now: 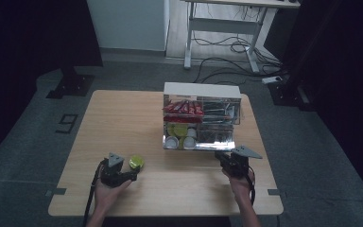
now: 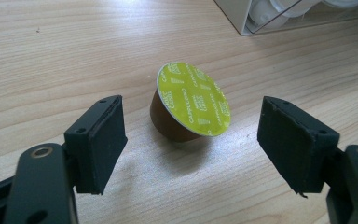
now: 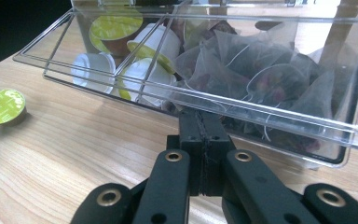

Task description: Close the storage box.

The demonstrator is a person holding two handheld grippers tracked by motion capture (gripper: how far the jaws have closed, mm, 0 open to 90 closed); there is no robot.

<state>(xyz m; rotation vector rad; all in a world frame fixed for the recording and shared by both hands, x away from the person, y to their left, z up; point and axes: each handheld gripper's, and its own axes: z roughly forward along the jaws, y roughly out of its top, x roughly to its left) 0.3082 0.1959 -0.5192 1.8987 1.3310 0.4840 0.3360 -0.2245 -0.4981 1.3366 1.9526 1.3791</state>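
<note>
One coffee capsule (image 2: 191, 102) lies between the left hand-held gripper's (image 2: 191, 144) parted jaws.

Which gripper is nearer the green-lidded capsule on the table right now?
Left. The left gripper is open with its jaws either side of the capsule; the right gripper sits shut at the clear organizer, well away.

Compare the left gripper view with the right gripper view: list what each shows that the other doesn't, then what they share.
Left gripper view alone: the left gripper, jaws open on either side of the capsule, and the word CAPPUCCINO on the capsule's lid.

Right gripper view alone: the right gripper, jaws pressed together at the lip of the clear organizer's open drawer, and the pyramid tea bags inside.

Shared: the green-lidded coffee capsule on the wooden table, and white capsules in the organizer.
</note>
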